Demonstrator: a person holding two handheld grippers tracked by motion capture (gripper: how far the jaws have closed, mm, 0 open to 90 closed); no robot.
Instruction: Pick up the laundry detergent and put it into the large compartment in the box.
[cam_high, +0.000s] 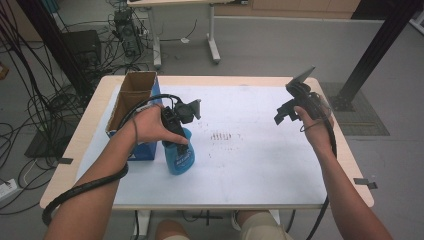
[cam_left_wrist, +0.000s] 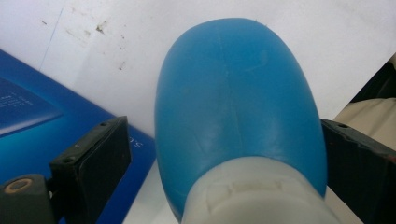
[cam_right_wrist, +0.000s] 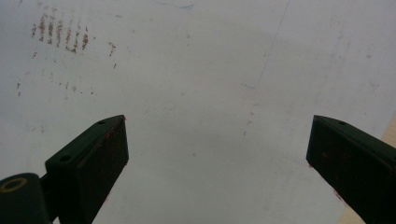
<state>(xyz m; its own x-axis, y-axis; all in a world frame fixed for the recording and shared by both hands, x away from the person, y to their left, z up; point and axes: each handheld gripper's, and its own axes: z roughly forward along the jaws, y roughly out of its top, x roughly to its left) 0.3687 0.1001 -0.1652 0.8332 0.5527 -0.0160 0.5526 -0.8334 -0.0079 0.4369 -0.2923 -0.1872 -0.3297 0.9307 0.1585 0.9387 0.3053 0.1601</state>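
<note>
— How many bottles on the table?
— One blue bottle (cam_high: 179, 156).
— Boxes?
— One open cardboard box (cam_high: 131, 106) with blue sides.
— And grippers?
— Two: the left gripper (cam_high: 176, 134), the right gripper (cam_high: 287, 113).

your high view looks forward and down from above your side of the table (cam_high: 300, 192), far enough to take in the whole top and floor beyond. your left gripper view rides the left gripper (cam_high: 176, 131), looking straight down, very close on the bottle (cam_left_wrist: 238, 107) and box (cam_left_wrist: 42, 126). your right gripper view rides the right gripper (cam_high: 285, 114), higher up, facing down at the white sheet (cam_right_wrist: 210, 70). its brown marks (cam_right_wrist: 58, 30) also show in the high view (cam_high: 222, 136).
</note>
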